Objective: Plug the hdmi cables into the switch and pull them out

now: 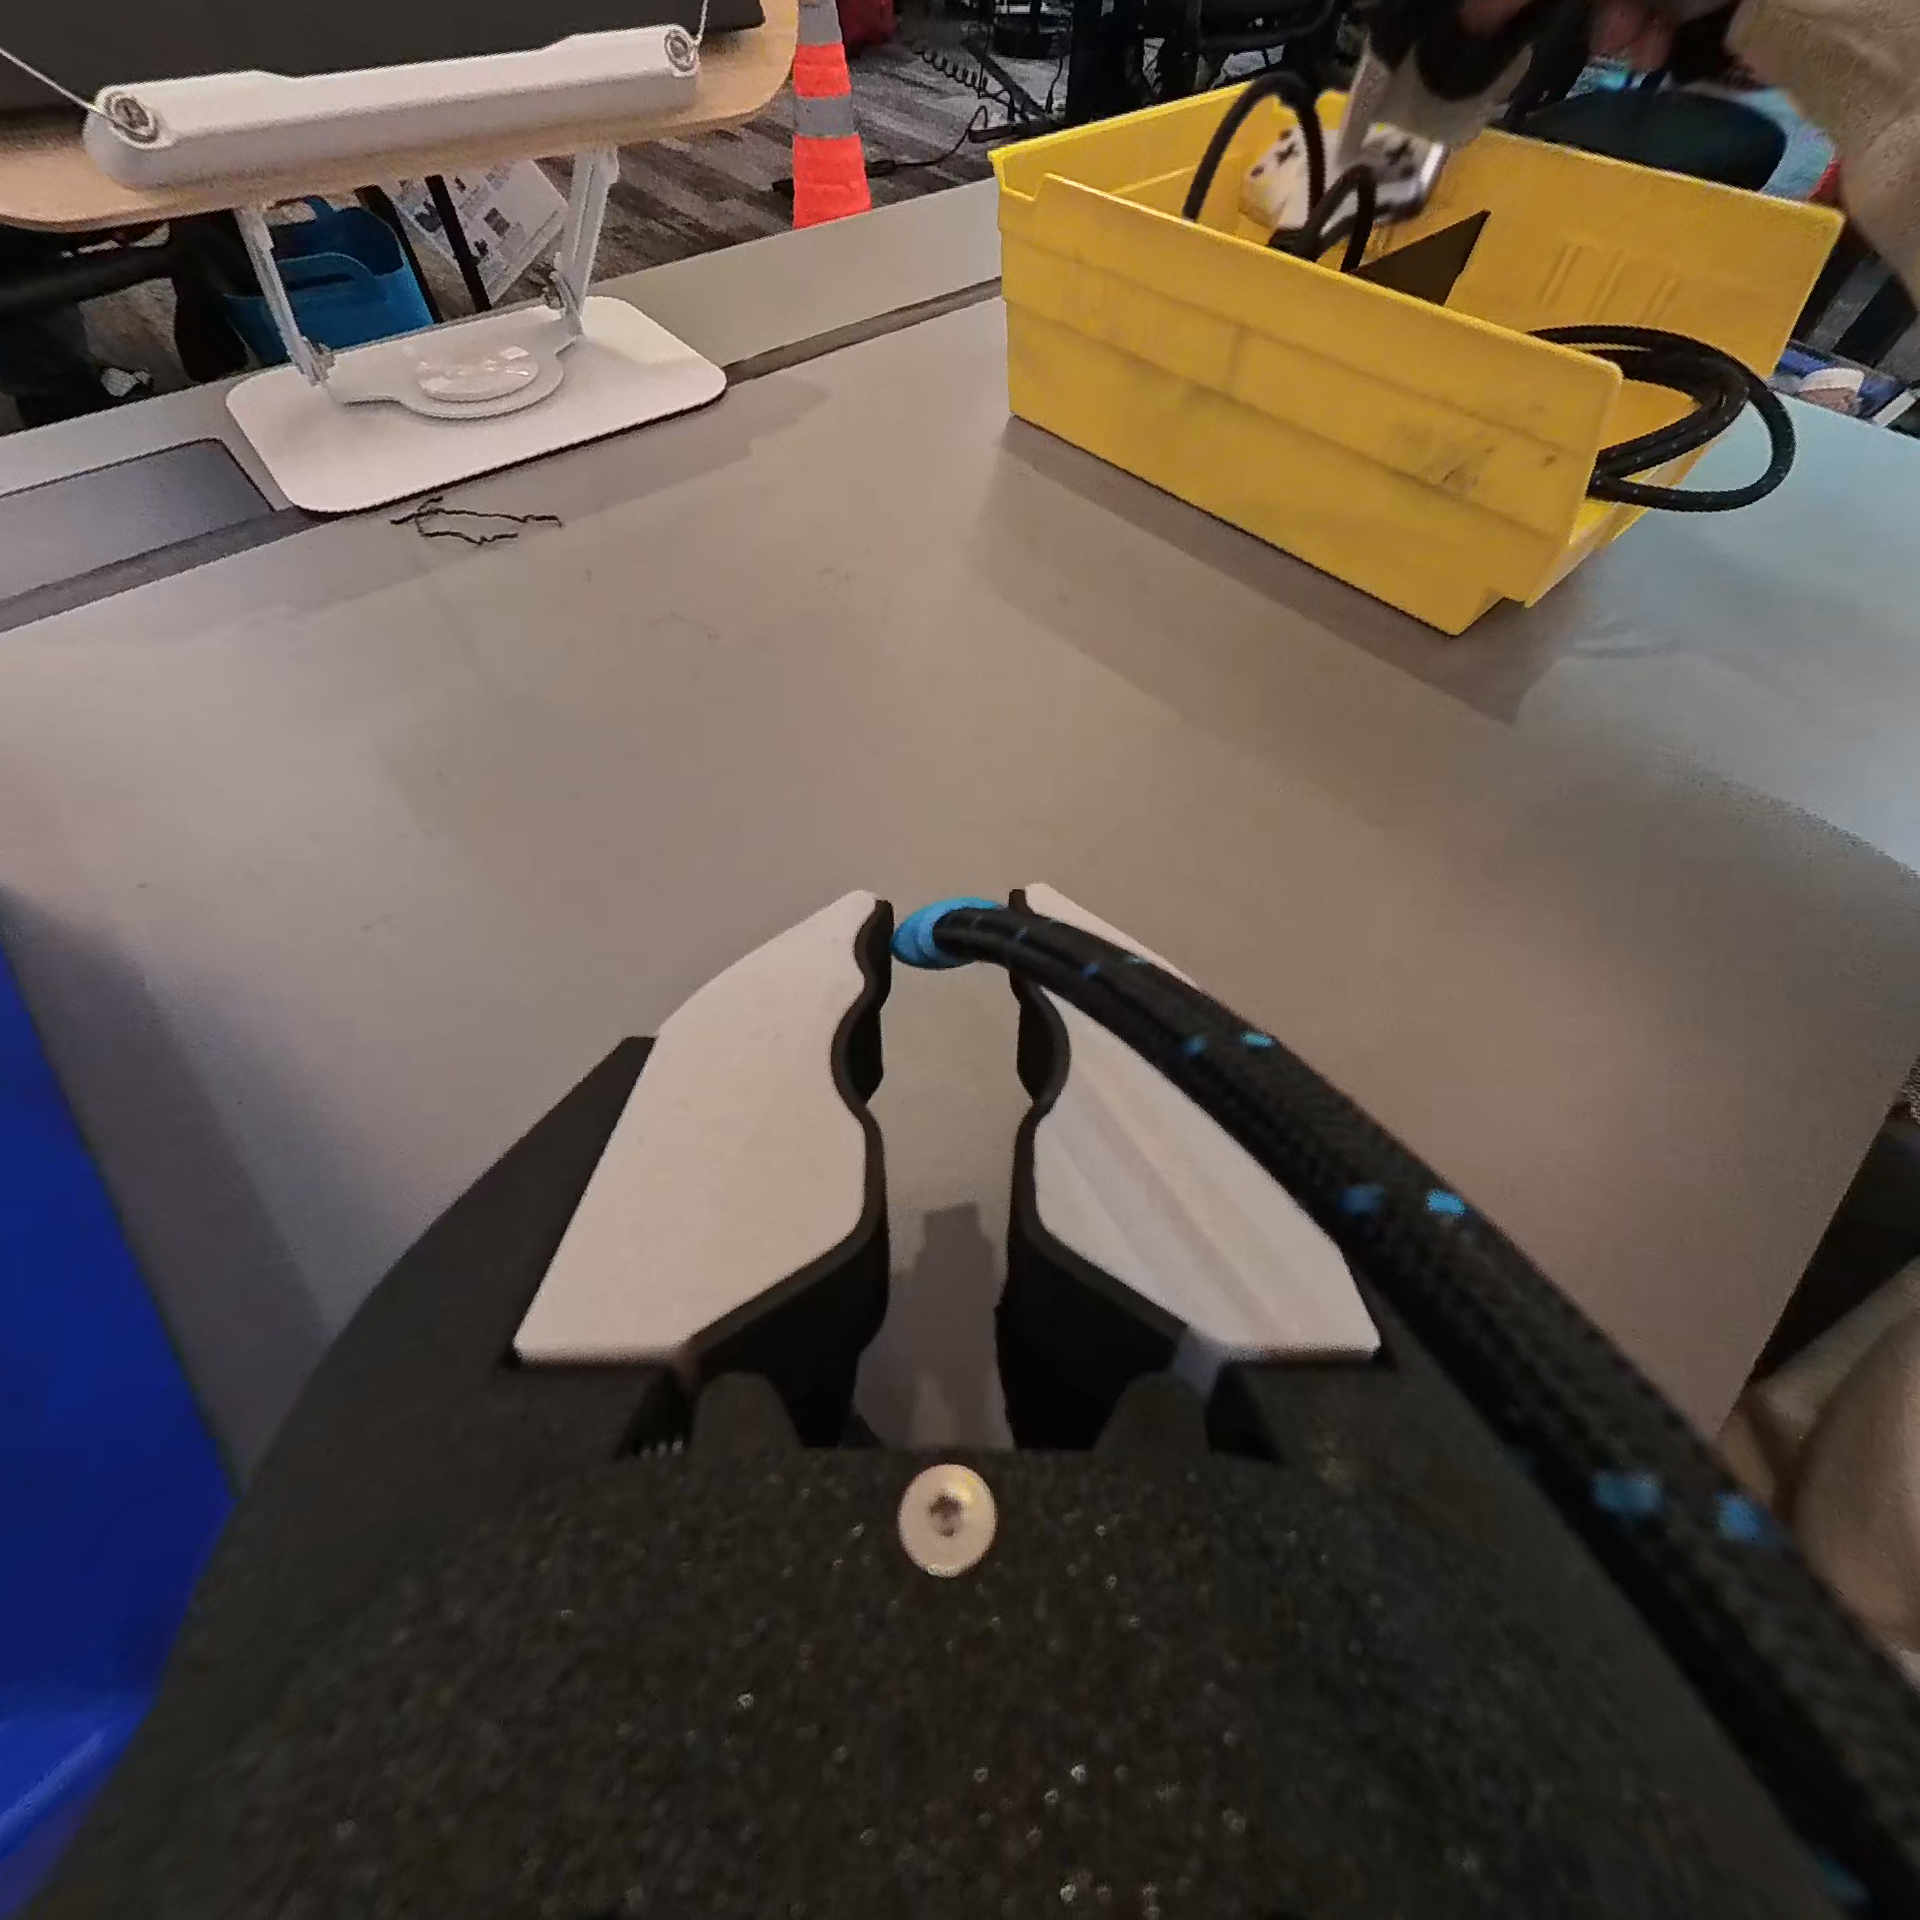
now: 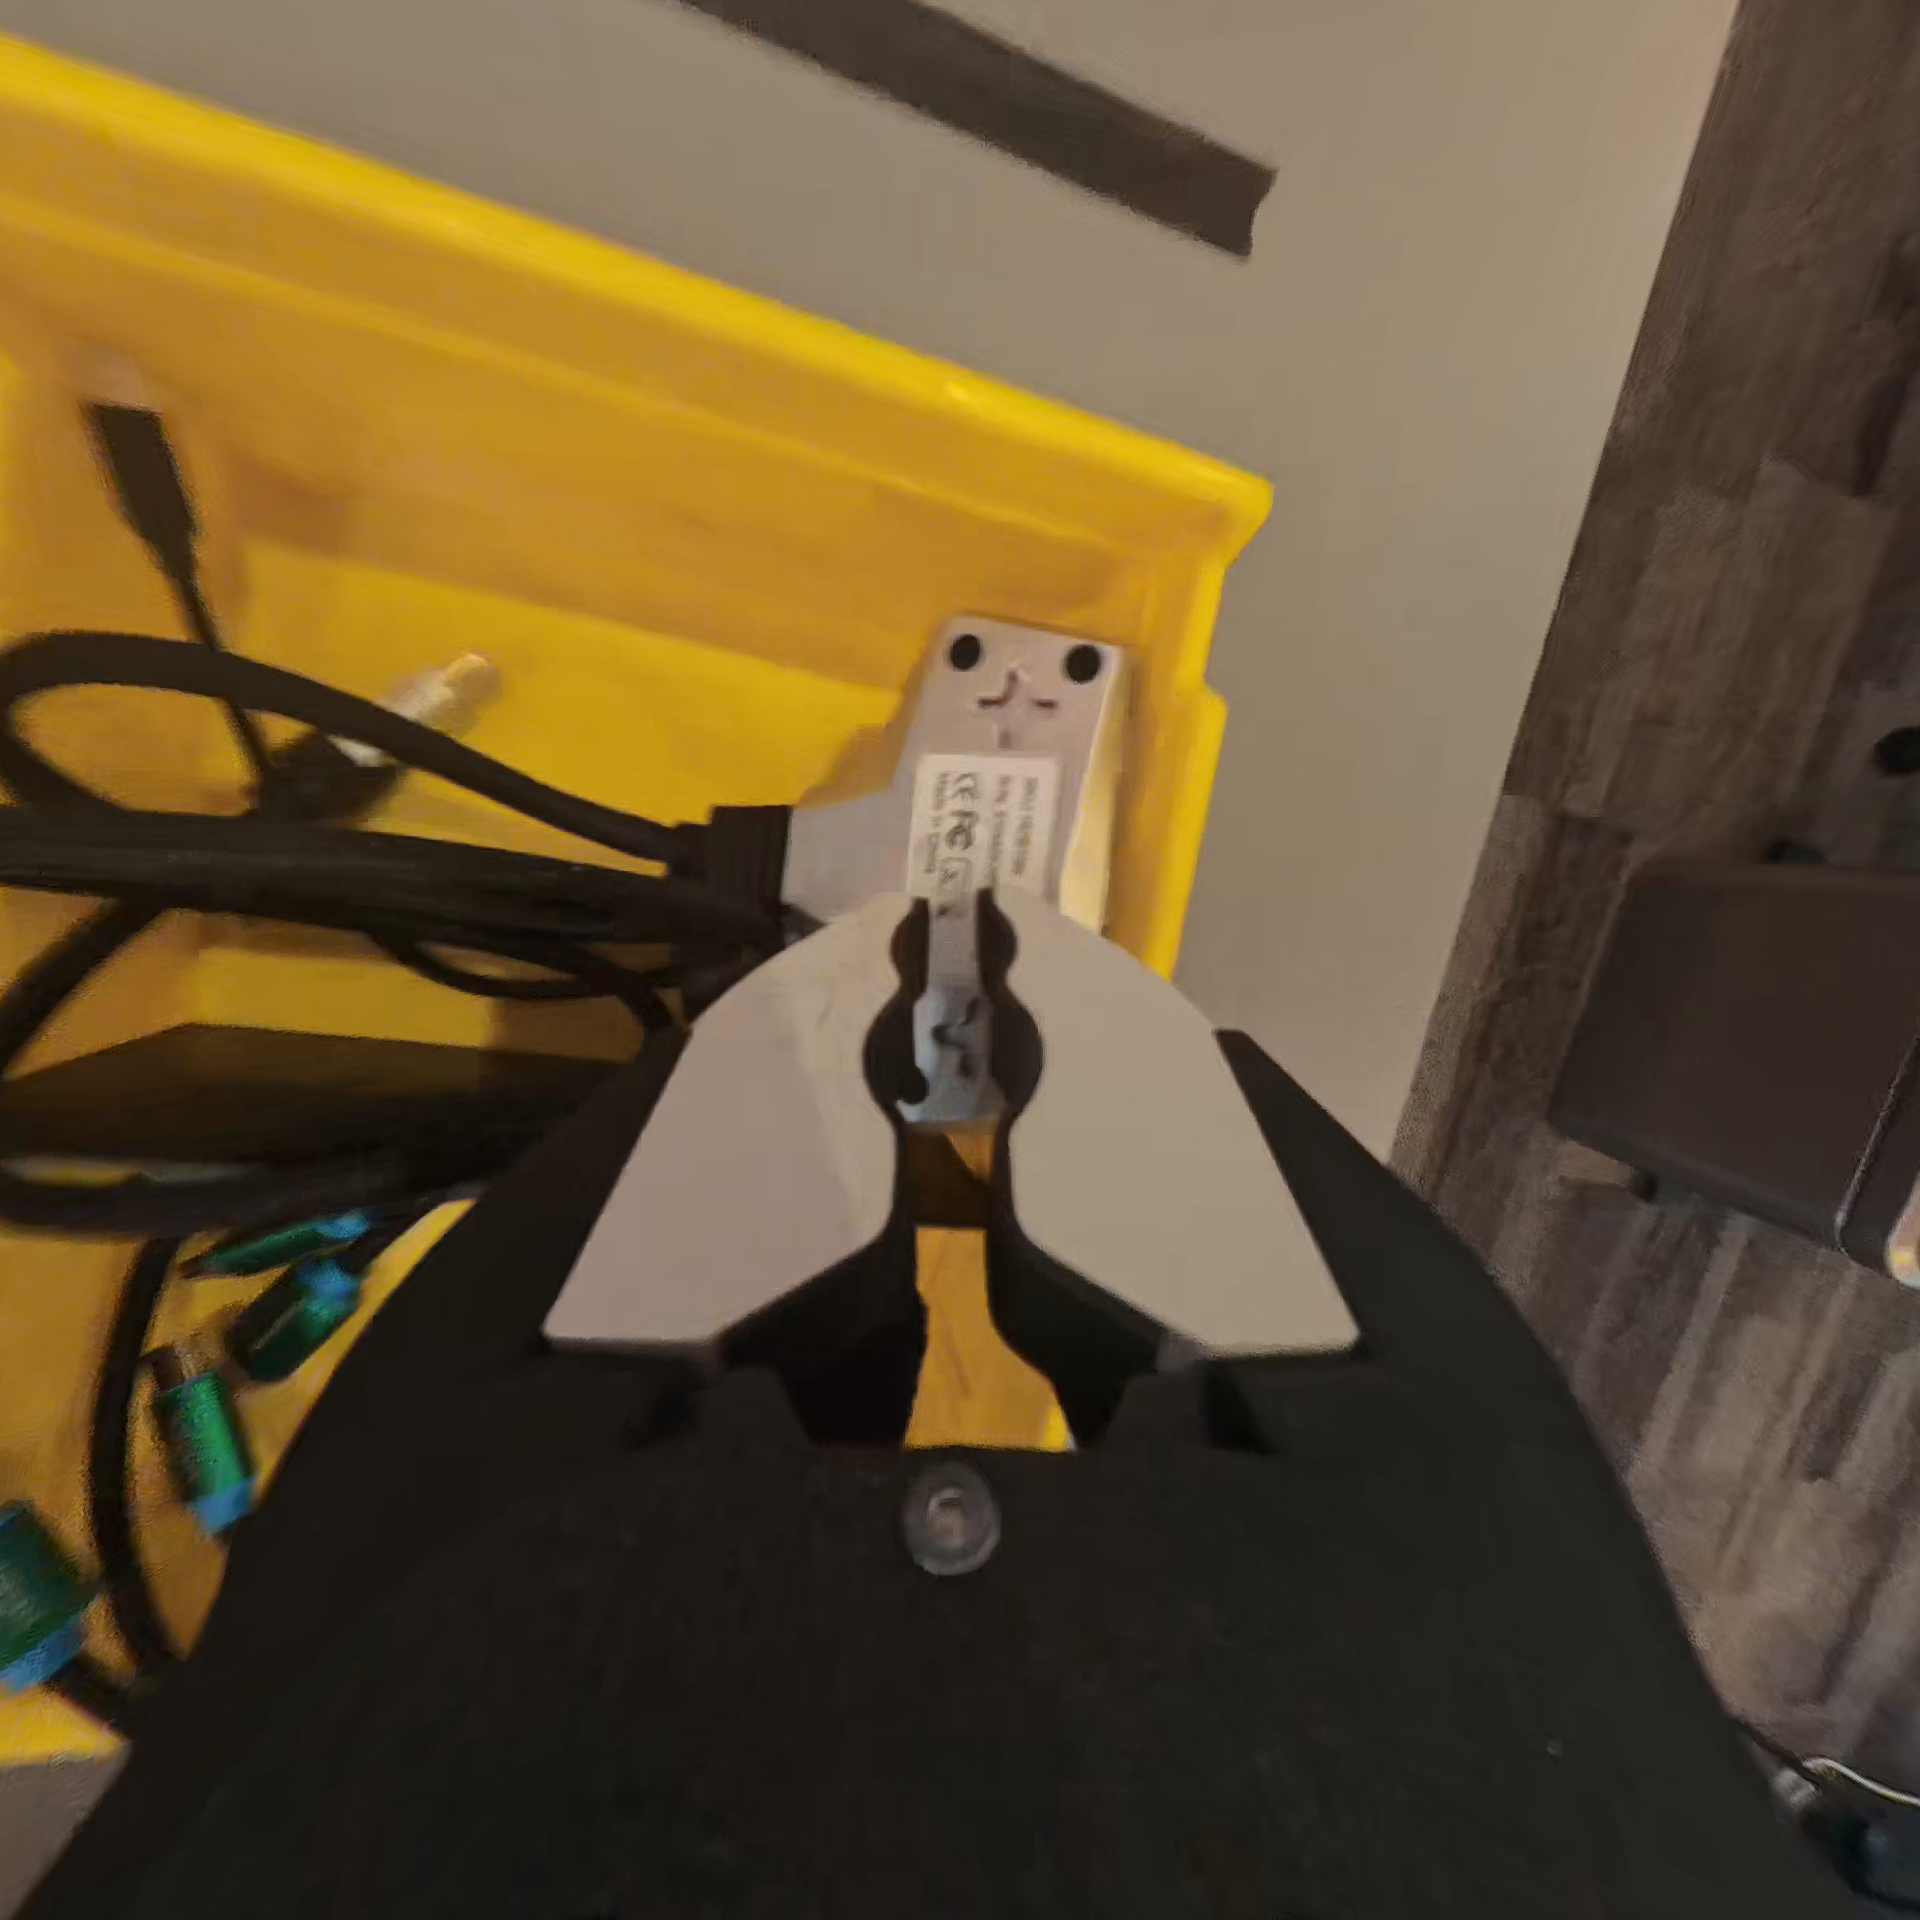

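My left gripper (image 1: 951,920) is shut on the blue collar (image 1: 923,935) of a black braided HDMI cable (image 1: 1351,1143) low over the grey table; its plug is hidden under the fingertips. The cable trails back over the right finger. My right gripper (image 2: 951,914) is shut on the silver switch (image 2: 1023,707) and holds it over the yellow bin (image 2: 623,416). A black cable plug (image 2: 743,842) sits at the switch's left side. In the left wrist view the right gripper (image 1: 1392,156) shows blurred above the bin (image 1: 1299,416).
Several black cables with green-and-blue plugs (image 2: 296,1309) and a black box (image 2: 260,1091) lie in the bin. A cable loop (image 1: 1704,436) hangs out of its front. A white stand (image 1: 468,395) stands far left. A blue object (image 1: 83,1455) is at my left. The table edge and floor (image 2: 1662,623) are right of the bin. Across from one pair of fingers to the other is roughly 50 cm.
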A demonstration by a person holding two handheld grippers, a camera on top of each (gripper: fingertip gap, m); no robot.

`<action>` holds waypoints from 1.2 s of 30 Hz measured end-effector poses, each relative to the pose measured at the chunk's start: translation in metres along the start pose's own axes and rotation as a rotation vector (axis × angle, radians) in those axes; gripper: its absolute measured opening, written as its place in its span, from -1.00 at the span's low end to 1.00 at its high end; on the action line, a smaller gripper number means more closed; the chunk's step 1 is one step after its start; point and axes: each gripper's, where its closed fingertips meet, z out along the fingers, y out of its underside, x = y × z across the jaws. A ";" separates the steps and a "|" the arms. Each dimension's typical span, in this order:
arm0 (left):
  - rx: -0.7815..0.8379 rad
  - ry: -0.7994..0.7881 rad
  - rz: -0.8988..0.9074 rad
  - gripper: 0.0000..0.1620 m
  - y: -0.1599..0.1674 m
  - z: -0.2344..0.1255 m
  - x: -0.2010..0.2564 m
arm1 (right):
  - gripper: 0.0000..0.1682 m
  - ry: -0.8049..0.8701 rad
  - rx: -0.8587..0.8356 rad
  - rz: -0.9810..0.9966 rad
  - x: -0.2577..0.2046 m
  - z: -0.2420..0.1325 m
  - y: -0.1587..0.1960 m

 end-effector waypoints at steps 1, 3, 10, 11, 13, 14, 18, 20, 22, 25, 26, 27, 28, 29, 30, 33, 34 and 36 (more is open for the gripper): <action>-0.001 -0.001 0.004 -0.74 0.000 0.000 0.001 | -0.98 -0.001 -0.006 -0.006 -0.004 0.011 0.001; -0.004 -0.010 0.014 -0.75 0.000 -0.001 0.001 | -0.91 -0.014 -0.090 -0.004 -0.013 0.029 0.012; -0.003 -0.017 -0.008 -0.74 0.002 0.000 -0.006 | -0.69 0.064 0.178 -0.075 -0.030 -0.047 -0.018; -0.002 -0.010 -0.018 -0.74 0.001 0.001 -0.007 | -0.68 0.054 0.269 -0.097 -0.040 -0.070 -0.025; 0.004 0.023 -0.052 -0.74 -0.003 0.003 -0.008 | -0.68 -0.069 0.462 -0.169 -0.085 -0.113 -0.030; 0.008 0.041 -0.076 -0.75 -0.006 0.005 -0.009 | -0.68 -0.190 0.552 -0.233 -0.120 -0.131 -0.027; -0.049 0.022 -0.143 -0.75 -0.018 0.010 -0.025 | -0.62 -0.795 0.666 -0.414 -0.277 -0.176 0.034; -0.093 -0.026 -0.102 -0.75 -0.025 0.015 -0.035 | -0.61 -1.065 0.626 -0.386 -0.345 -0.193 0.068; -0.127 -0.068 -0.062 -0.75 -0.034 0.021 -0.041 | -0.61 -1.366 0.615 -0.350 -0.403 -0.228 0.097; -0.161 -0.149 -0.001 -0.75 -0.048 0.029 -0.048 | -0.62 -1.564 0.671 -0.237 -0.456 -0.260 0.112; -0.172 -0.186 0.027 -0.75 -0.052 0.031 -0.050 | -0.62 -1.522 0.714 -0.218 -0.467 -0.258 0.110; -0.184 -0.226 0.060 -0.75 -0.056 0.032 -0.052 | -0.63 -1.479 0.753 -0.216 -0.476 -0.256 0.109; -0.200 -0.263 0.097 -0.76 -0.059 0.034 -0.054 | -0.61 -1.453 0.779 -0.223 -0.483 -0.257 0.109; -0.213 -0.301 0.131 -0.76 -0.061 0.035 -0.056 | -0.60 -1.428 0.803 -0.221 -0.487 -0.258 0.107; -0.215 -0.332 0.163 -0.76 -0.065 0.036 -0.057 | -0.63 -1.401 0.818 -0.222 -0.489 -0.257 0.105; -0.192 -0.399 0.216 -0.76 -0.074 0.033 -0.060 | -0.92 -1.286 0.762 -0.264 -0.481 -0.242 0.104; -0.170 -0.411 0.227 -0.76 -0.078 0.030 -0.061 | -0.93 -1.262 0.764 -0.295 -0.475 -0.241 0.105; -0.136 -0.401 0.244 -0.79 -0.079 0.023 -0.060 | -0.93 -1.170 0.802 -0.342 -0.452 -0.237 0.101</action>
